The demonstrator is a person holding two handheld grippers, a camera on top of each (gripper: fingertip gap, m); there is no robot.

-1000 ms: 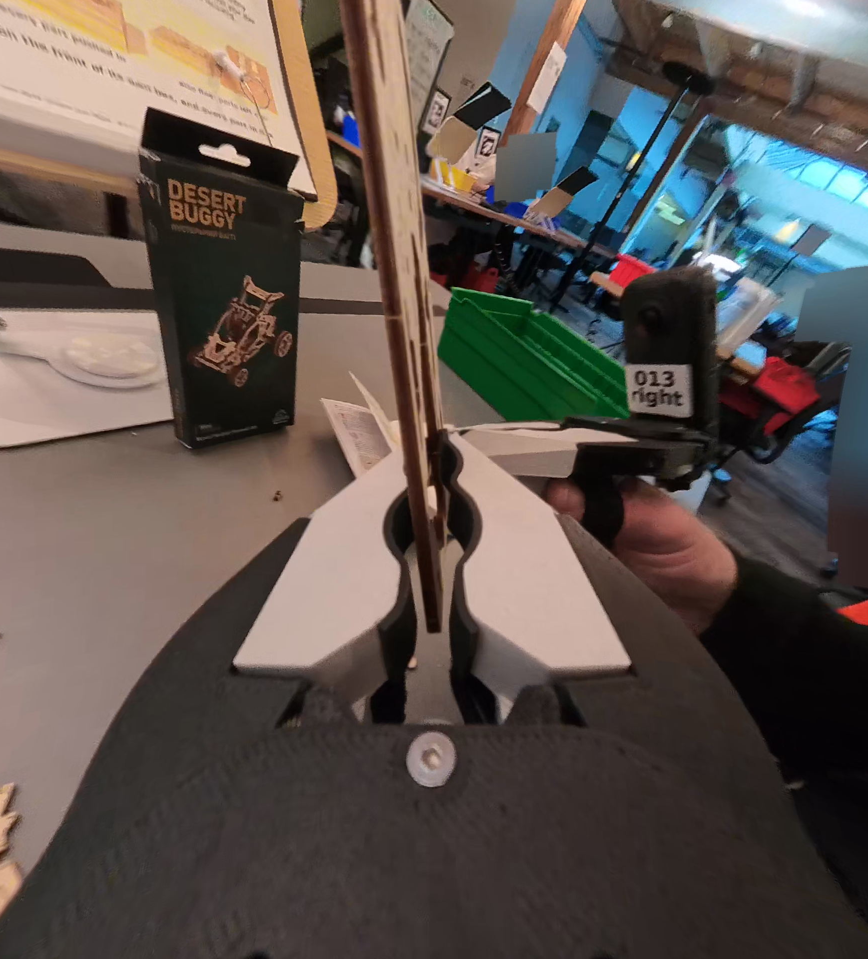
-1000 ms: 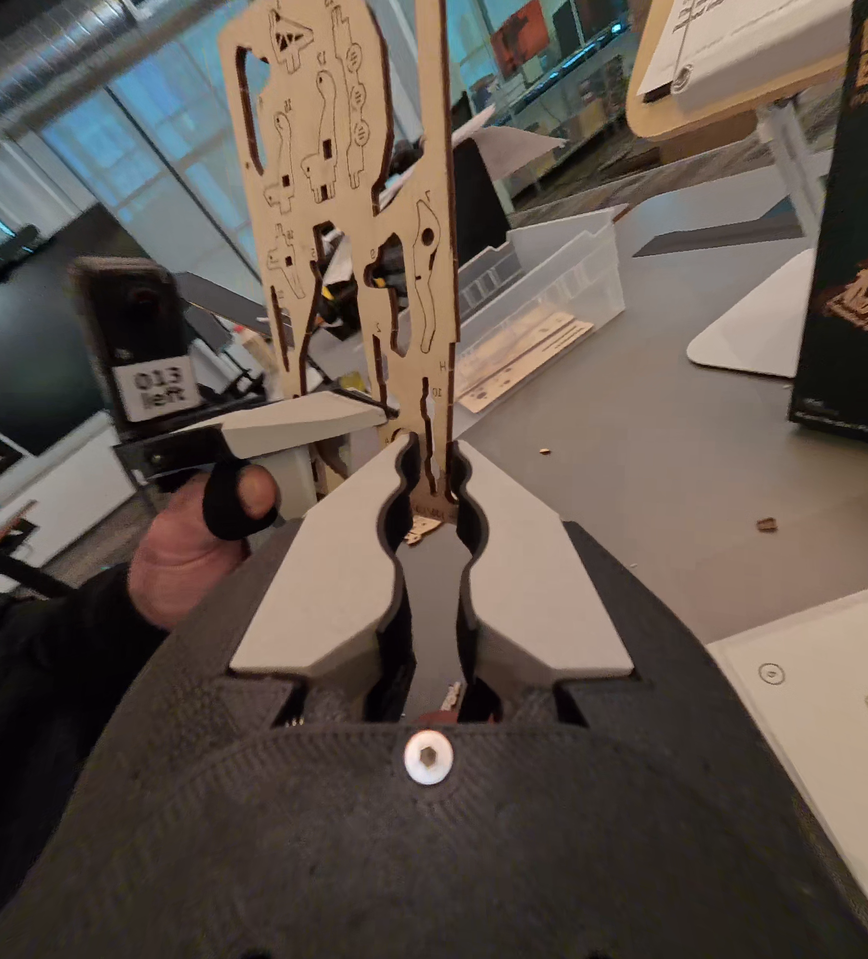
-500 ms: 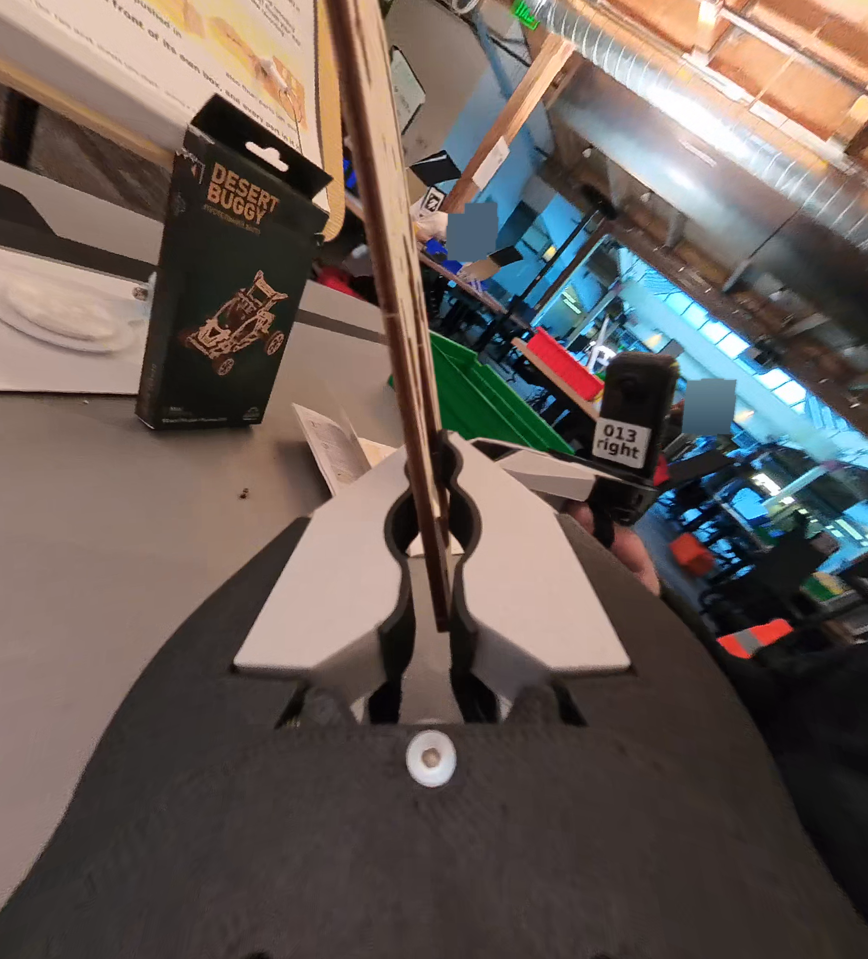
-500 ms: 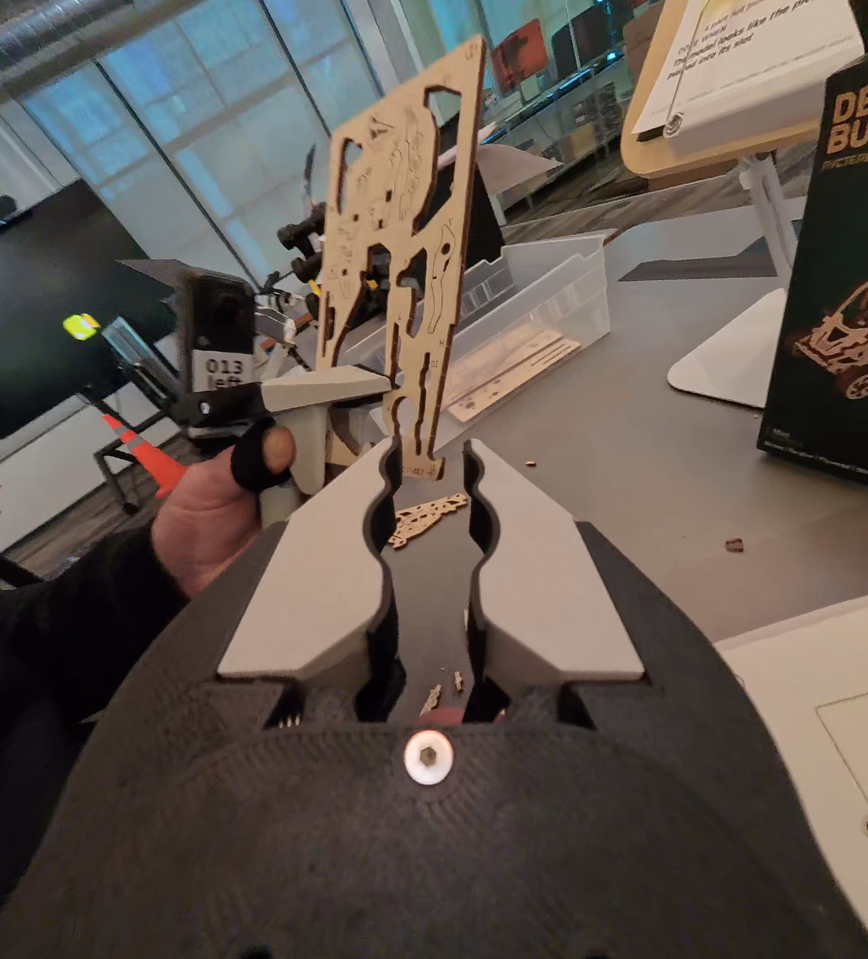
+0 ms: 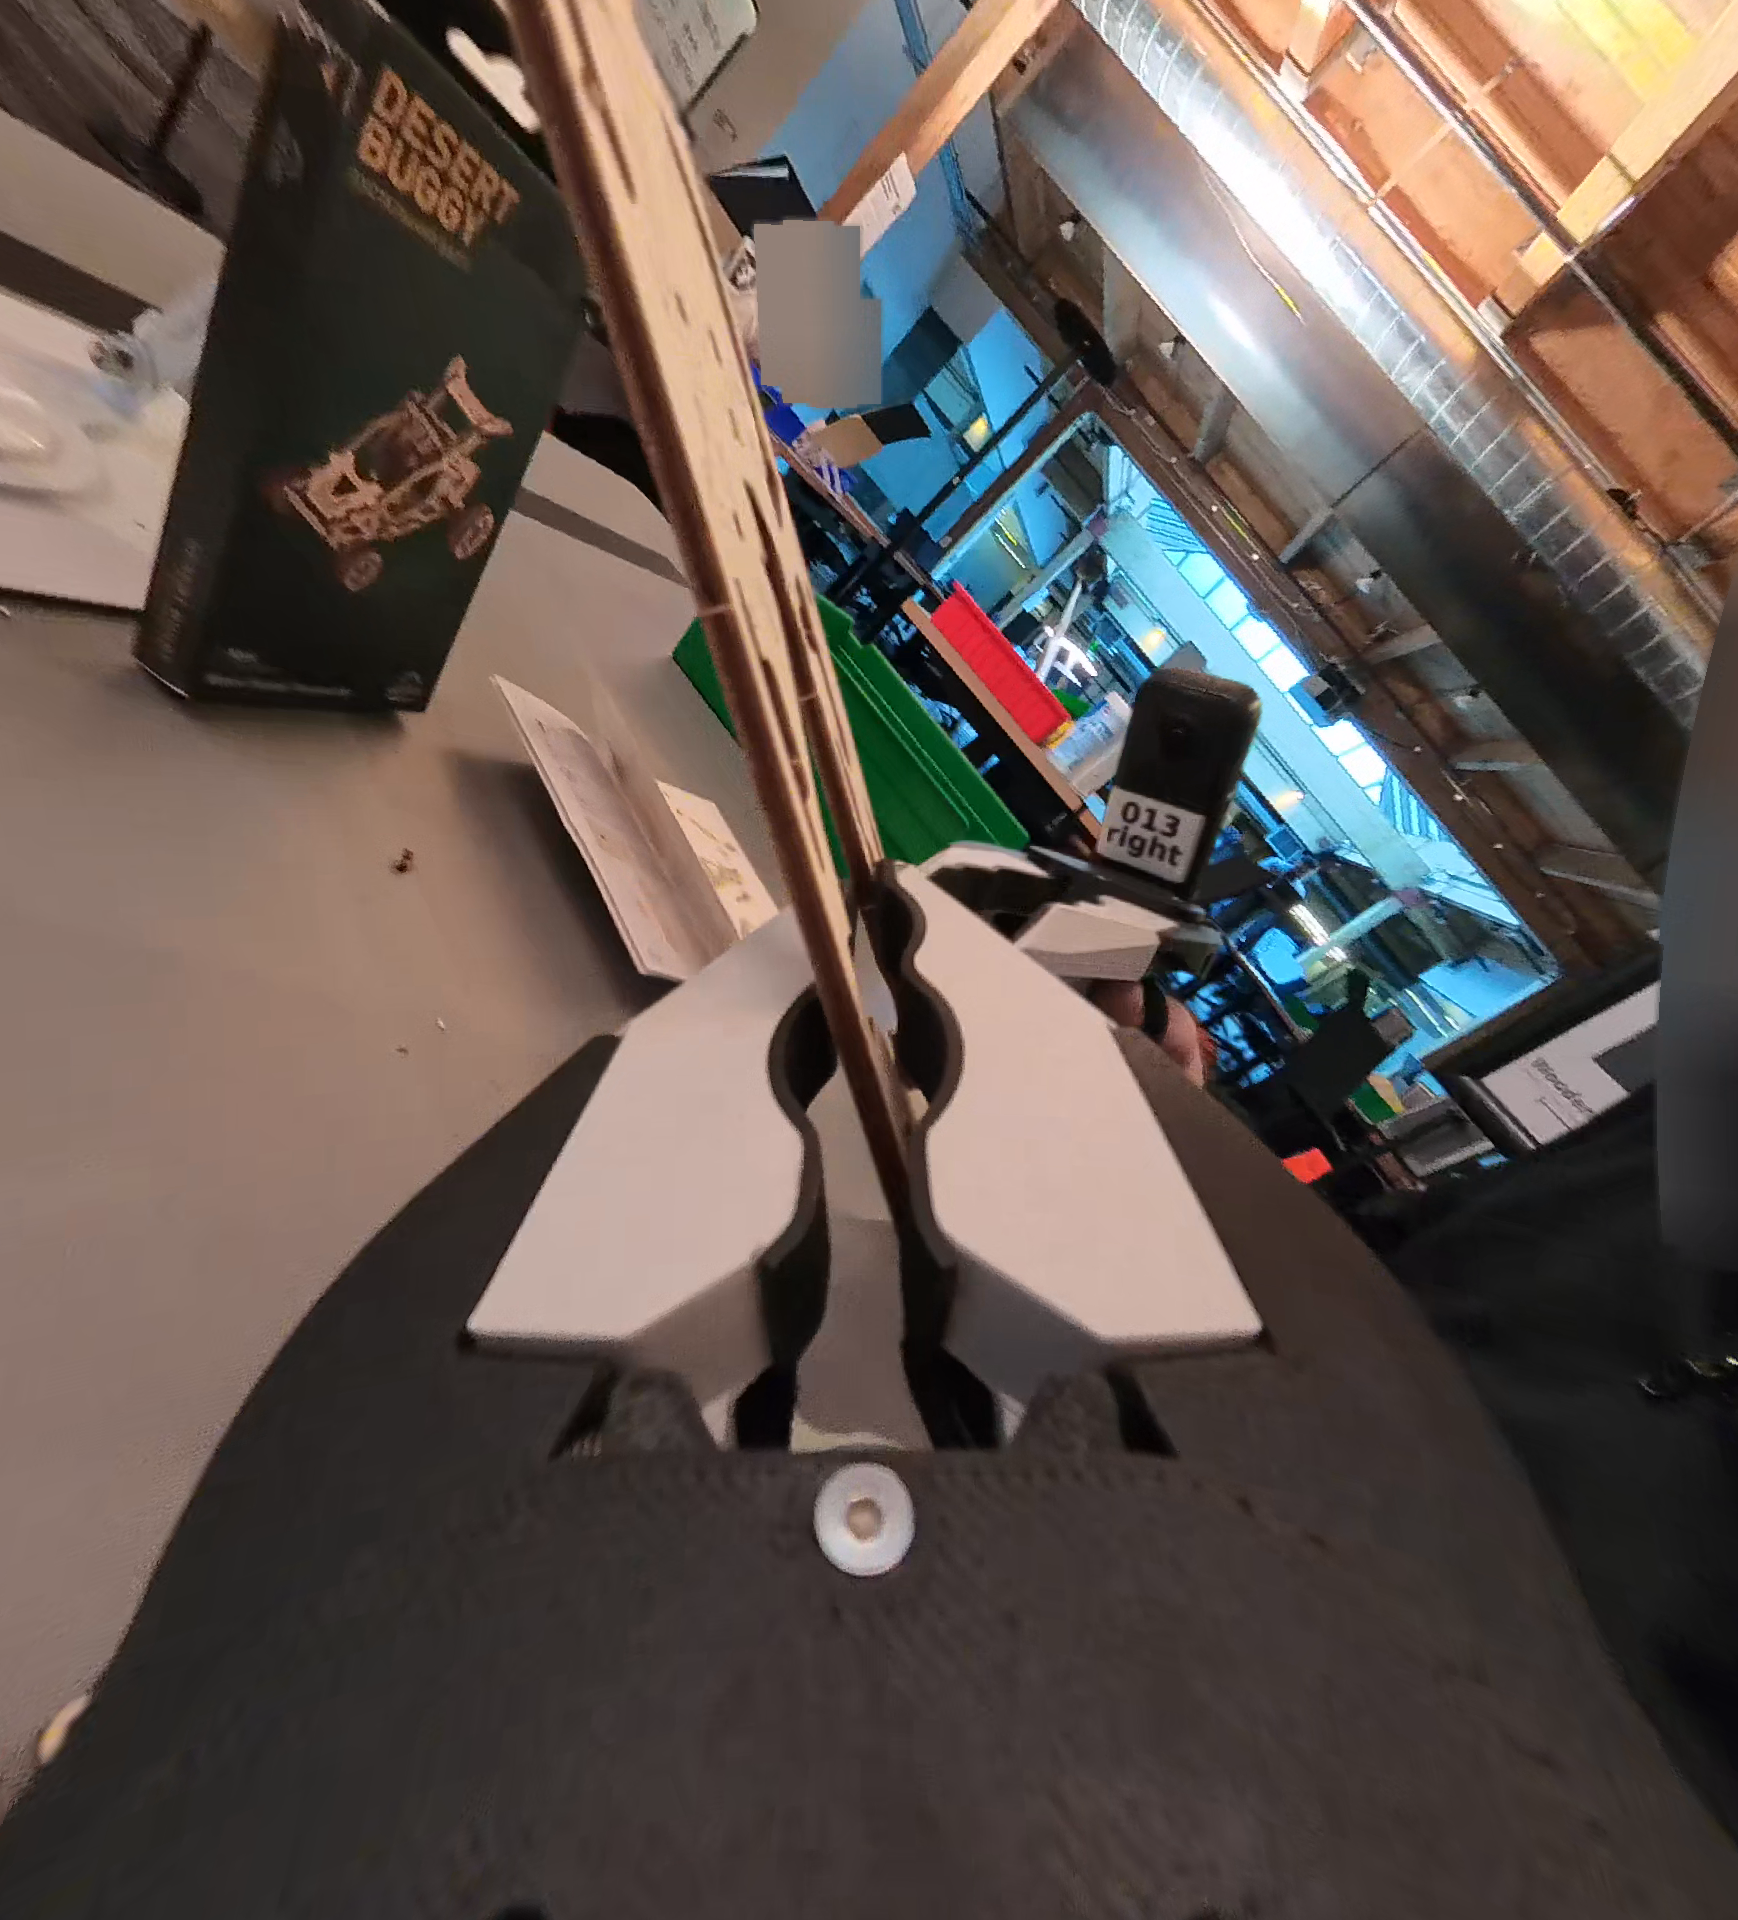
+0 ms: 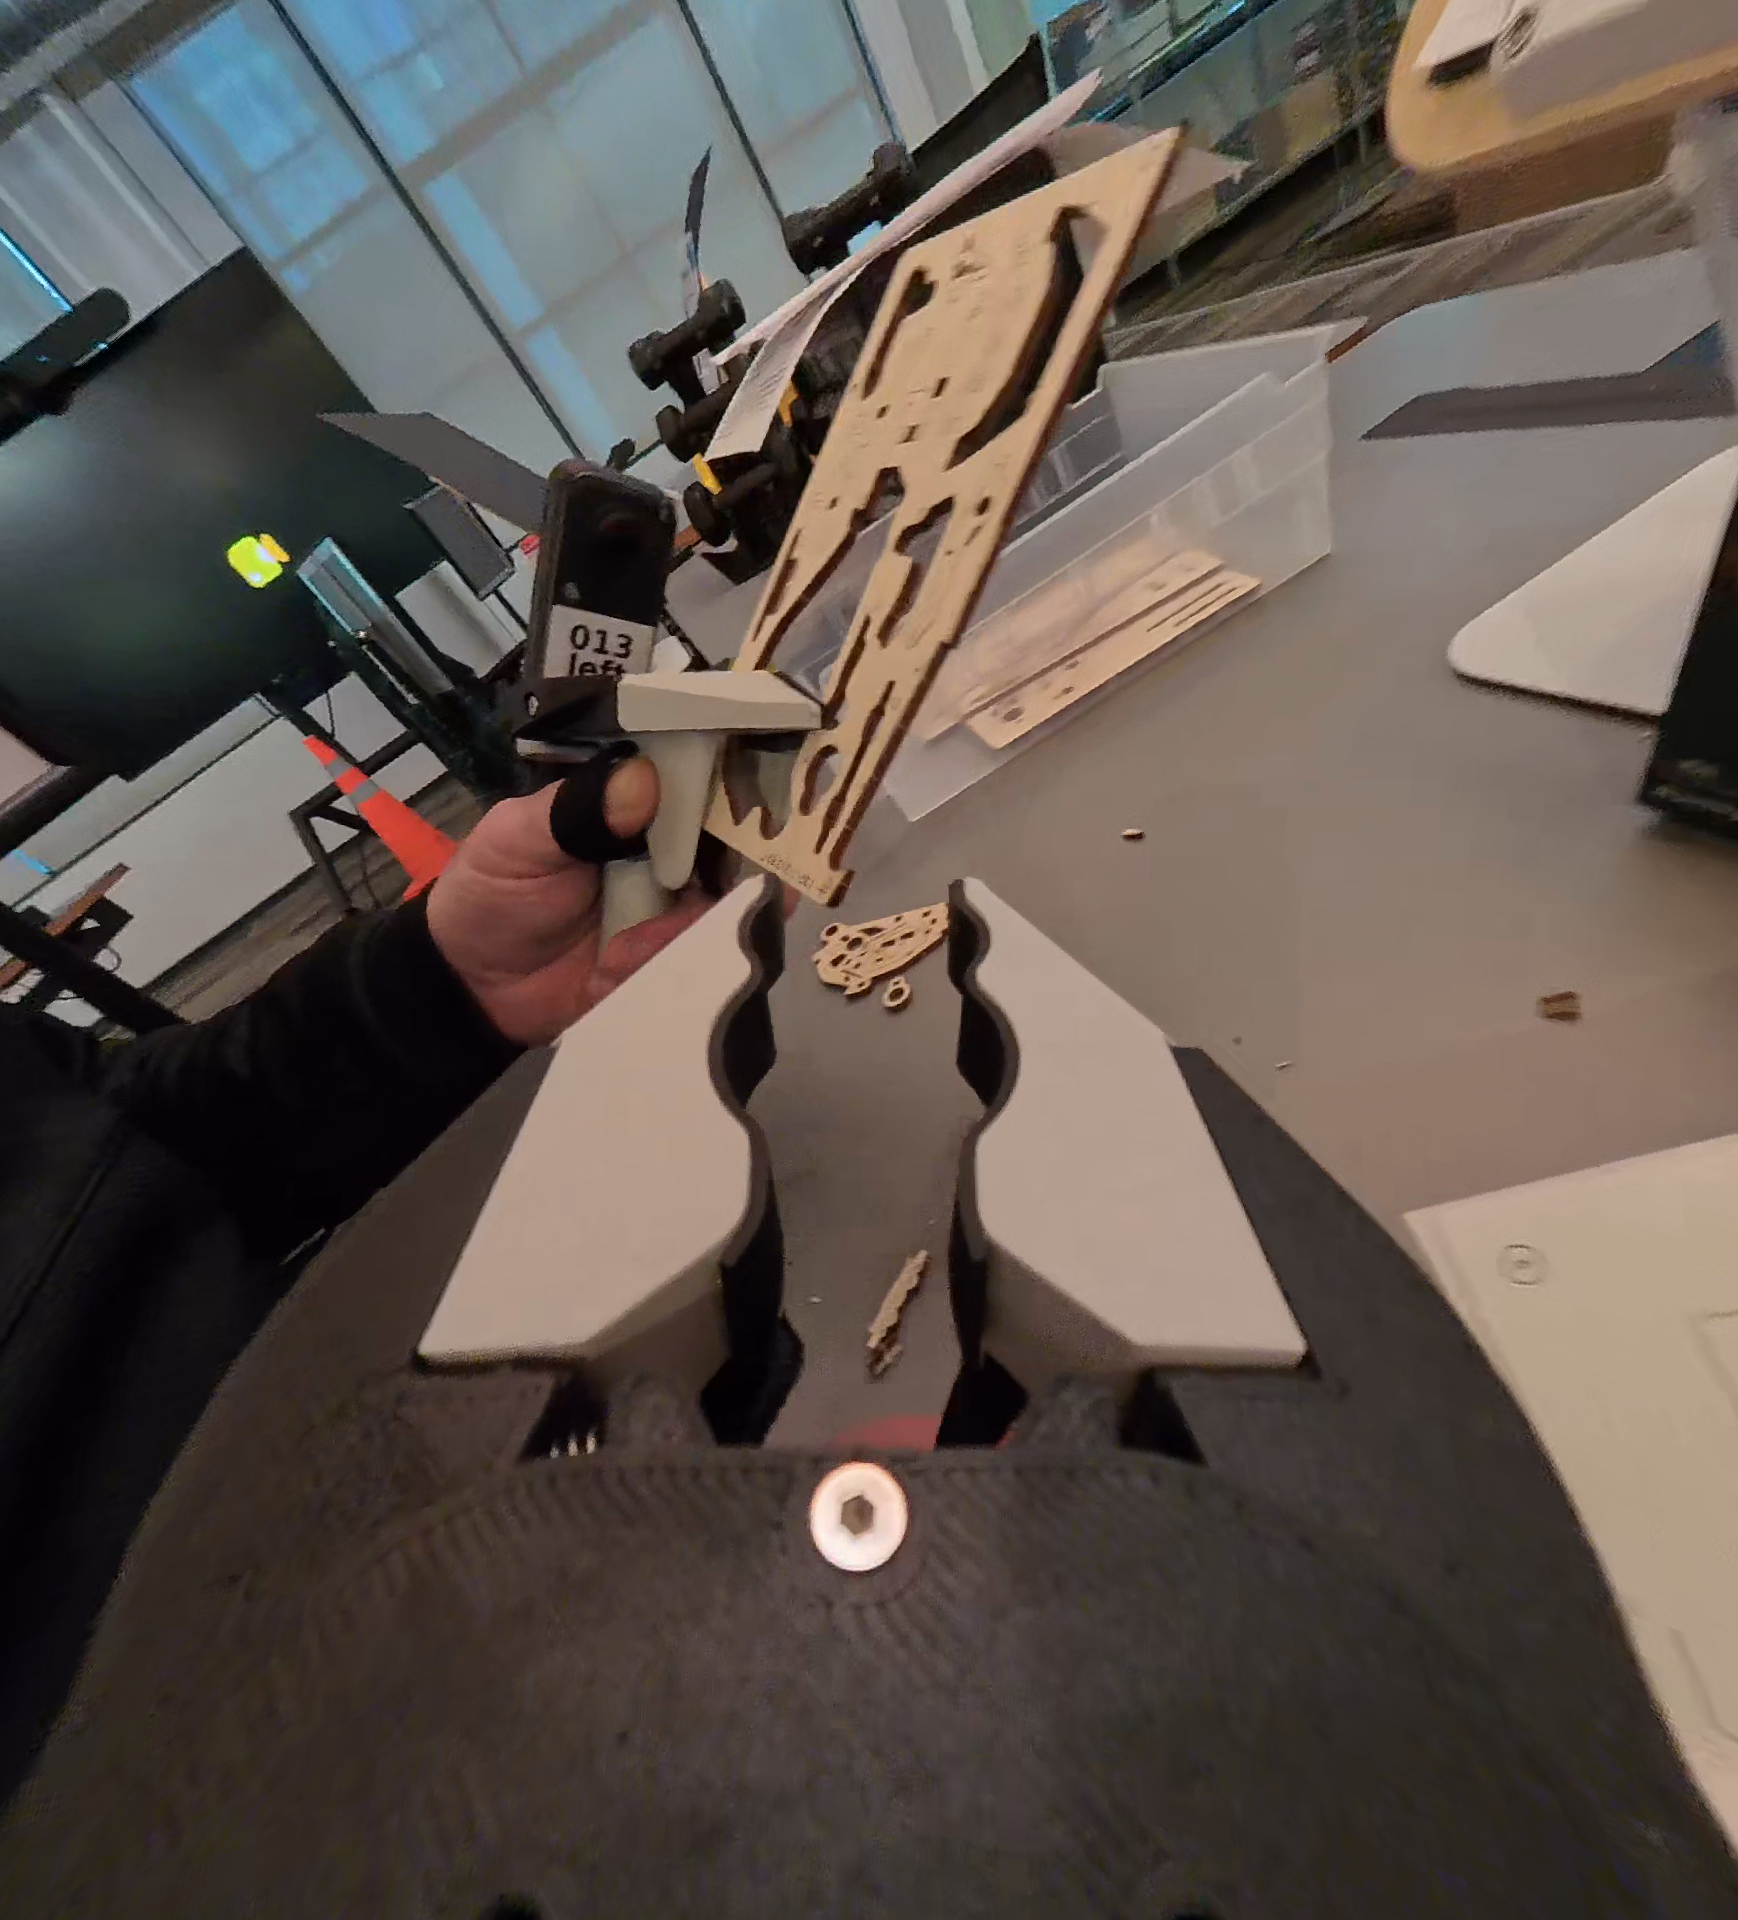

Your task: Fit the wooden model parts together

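Right wrist view, from the left: a hand [image 6: 532, 914] holds the left gripper [image 6: 792, 727], clamped on a tilted wooden sheet [image 6: 958, 457] raised above the grey table [image 6: 1312, 852]. Next, loose wooden parts [image 6: 880, 951] lie on the table beyond the right gripper [image 6: 860, 899], whose jaws stand apart, gripping nothing.

On my grey table [image 5: 117, 987]: dark box [image 5: 345, 416] upright, open booklet [image 5: 626, 831] near it, clear plastic bin [image 6: 1208, 499]. Green bin [image 5: 896, 748] beyond edge; orange cone [image 6: 377, 800] on floor.
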